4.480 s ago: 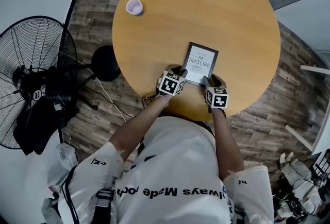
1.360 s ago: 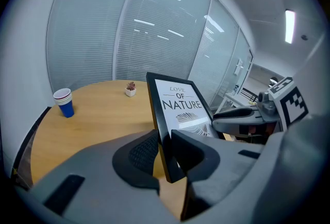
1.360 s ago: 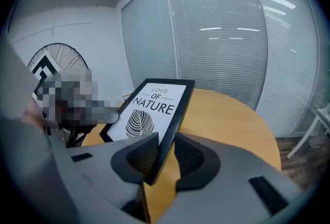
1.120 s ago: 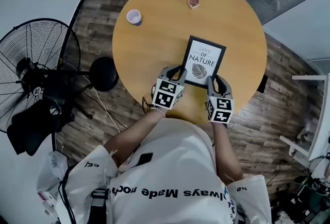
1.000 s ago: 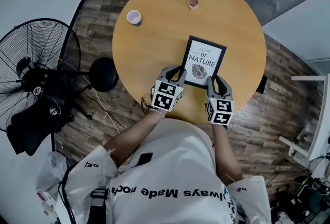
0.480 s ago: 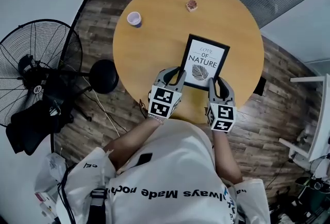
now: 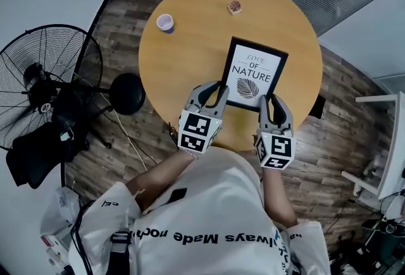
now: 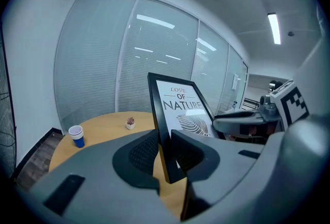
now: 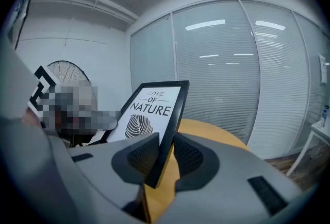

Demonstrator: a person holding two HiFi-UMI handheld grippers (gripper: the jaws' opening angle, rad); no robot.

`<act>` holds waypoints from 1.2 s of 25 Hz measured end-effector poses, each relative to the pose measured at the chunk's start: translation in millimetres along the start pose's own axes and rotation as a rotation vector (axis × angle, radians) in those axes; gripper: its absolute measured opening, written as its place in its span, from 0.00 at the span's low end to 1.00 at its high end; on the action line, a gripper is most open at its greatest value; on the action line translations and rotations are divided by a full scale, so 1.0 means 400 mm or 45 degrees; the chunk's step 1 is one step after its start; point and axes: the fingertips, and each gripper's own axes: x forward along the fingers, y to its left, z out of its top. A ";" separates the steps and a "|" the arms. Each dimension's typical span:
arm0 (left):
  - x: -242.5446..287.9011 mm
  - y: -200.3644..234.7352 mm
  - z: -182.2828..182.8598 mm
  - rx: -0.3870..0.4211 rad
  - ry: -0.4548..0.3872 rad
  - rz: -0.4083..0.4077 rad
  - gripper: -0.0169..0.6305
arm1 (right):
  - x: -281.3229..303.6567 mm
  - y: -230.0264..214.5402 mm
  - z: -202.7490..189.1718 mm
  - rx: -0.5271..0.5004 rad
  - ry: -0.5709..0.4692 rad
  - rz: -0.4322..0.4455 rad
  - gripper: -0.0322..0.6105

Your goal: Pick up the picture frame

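"So what had changed?"

"The frame (image 7: 254, 73) had come up. Earlier it lay flat near the table's (image 7: 190, 52) near edge; now it hung clear of the wood, tilted, print facing the person."

"Any containers about?"

"A cup (image 7: 166, 23) stood by the far left rim, and I couldn't see into it. A small pot (image 7: 235, 7) at the far edge held a little plant. Both sat well apart from the frame."

"And the grippers?"

"The left gripper (image 7: 214, 86) was clamped on the frame's lower left corner, the right gripper (image 7: 270, 100) on its lower right. Each had one jaw on the front and one behind. Both arms reached forward side by side."
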 end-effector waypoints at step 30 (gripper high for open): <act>-0.185 -0.056 0.244 0.048 -0.314 0.007 0.16 | -0.175 0.053 0.254 -0.054 -0.302 -0.011 0.21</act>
